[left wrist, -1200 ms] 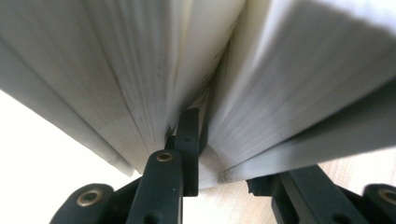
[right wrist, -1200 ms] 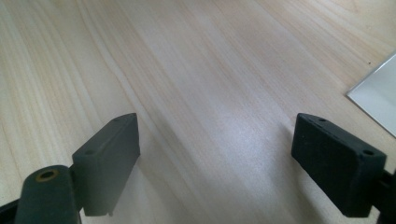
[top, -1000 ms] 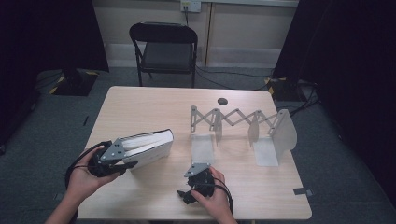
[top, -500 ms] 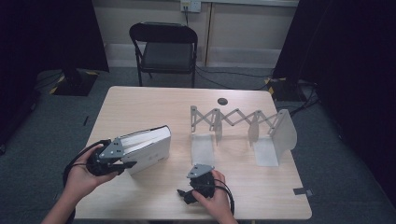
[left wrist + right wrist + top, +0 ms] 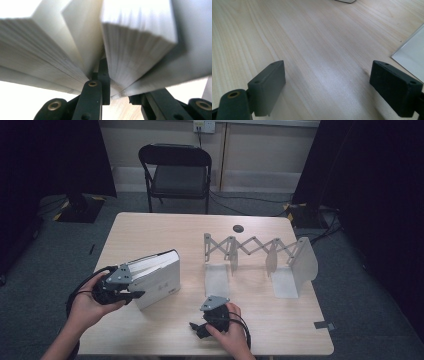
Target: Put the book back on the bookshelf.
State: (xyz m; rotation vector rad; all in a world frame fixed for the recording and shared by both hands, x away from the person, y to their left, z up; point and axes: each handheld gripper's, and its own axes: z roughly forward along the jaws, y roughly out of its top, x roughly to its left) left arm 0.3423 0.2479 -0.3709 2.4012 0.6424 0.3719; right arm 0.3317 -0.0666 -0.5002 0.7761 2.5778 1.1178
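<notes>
High view: left gripper (image 5: pixel 134 294) clamps the book (image 5: pixel 155 276) between its fingers, not yet shelved in the rack (image 5: pixel 260 260); right gripper (image 5: pixel 200 327) rests open.

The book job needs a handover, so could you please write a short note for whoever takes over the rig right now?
Left hand-held gripper: at the page edge of the white book, one jaw pushed in between the pages; whether it clamps them cannot be told.
Right hand-held gripper: open, holding nothing, low over the bare table near the front edge.
Book: on the table's left half, one end raised, apart from the rack.
Expanding bookend rack: stretched open on the right half, no books in it.
Done: the book is engaged.
Left, probably: carry the book over and stand it in the rack.
</notes>
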